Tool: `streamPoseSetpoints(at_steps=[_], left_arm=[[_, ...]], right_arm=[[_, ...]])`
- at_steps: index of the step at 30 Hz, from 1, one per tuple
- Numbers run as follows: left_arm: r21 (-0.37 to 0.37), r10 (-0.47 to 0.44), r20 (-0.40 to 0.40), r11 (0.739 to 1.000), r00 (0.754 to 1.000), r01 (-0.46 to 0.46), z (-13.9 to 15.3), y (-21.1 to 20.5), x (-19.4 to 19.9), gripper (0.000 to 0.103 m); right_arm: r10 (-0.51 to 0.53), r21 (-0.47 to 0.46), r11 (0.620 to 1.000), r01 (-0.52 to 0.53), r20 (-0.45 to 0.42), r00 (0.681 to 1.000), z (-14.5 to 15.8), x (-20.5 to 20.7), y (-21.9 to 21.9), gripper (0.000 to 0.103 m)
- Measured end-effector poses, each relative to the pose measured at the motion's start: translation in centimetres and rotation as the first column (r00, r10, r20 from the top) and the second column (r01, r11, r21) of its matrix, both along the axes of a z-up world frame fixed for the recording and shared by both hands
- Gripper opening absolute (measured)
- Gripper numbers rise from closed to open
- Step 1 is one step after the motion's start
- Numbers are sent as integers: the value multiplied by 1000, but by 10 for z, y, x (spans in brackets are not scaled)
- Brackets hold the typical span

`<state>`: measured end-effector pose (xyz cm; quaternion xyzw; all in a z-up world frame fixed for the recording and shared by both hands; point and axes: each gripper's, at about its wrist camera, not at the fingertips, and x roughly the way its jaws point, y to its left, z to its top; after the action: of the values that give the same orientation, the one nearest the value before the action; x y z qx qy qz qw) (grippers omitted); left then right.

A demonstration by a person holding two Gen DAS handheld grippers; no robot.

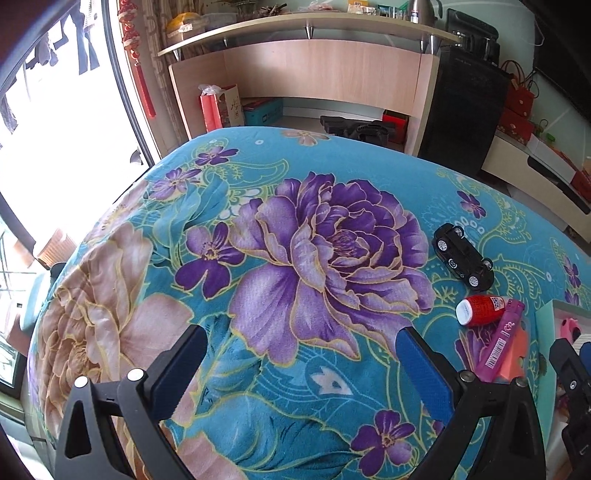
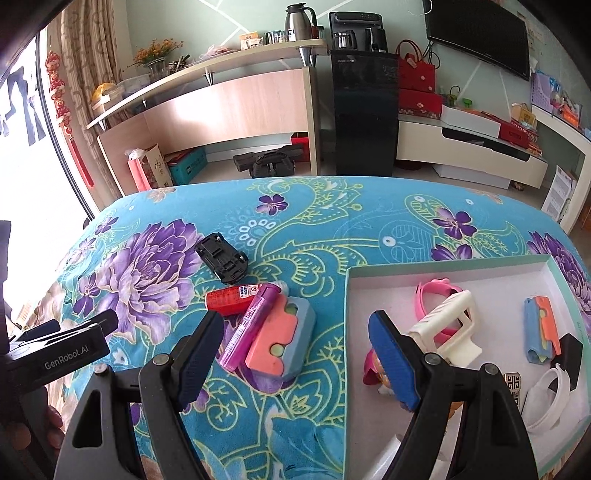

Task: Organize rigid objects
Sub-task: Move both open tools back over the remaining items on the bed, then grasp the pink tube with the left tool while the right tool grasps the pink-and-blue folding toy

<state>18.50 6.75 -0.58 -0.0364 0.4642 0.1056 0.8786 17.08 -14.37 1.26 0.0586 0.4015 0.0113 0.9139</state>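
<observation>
The right gripper, spread wide and empty, hangs nearest the pink-and-blue block, lying just ahead between its fingers, long axis pointing away; the left gripper, equally wide, sits farther off.

Bright daylight pours through a big window on the left, where a beige curtain hangs with a red knot ornament beside it. Far across the room a curved wooden desk carries a raised shelf with flowers and a steel flask. To its right stands a tall black water dispenser, then a low cream TV cabinet stacked with red boxes. A dark television hangs on the pale green wall. Nearest, a teal floral cloth covers the table.
</observation>
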Motion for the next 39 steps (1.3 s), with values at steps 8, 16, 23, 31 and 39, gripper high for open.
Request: streamPoseSetpoints(at_steps=[8, 16, 23, 31, 39], left_arm=[[-94, -128, 8, 987, 992, 129, -13, -27, 15, 103], [-92, -232, 25, 968, 972, 234, -15, -64, 22, 103], [-85, -306, -11, 949, 952, 304, -27, -87, 28, 90], [-105, -380, 44, 918, 924, 383, -19, -107, 28, 81], [-113, -416, 20, 903, 909, 415, -23, -121, 28, 68]], right_arm=[[-33, 3, 999, 33, -26, 999, -1, 3, -10, 81], [-103, -40, 994, 100, -73, 992, 0, 19, -27, 81], [-93, -87, 992, 86, -84, 992, 8, 38, -30, 81], [-168, -15, 986, 168, -105, 980, 4, 29, -50, 81], [-204, -24, 979, 203, -95, 974, 1, 24, -60, 81]])
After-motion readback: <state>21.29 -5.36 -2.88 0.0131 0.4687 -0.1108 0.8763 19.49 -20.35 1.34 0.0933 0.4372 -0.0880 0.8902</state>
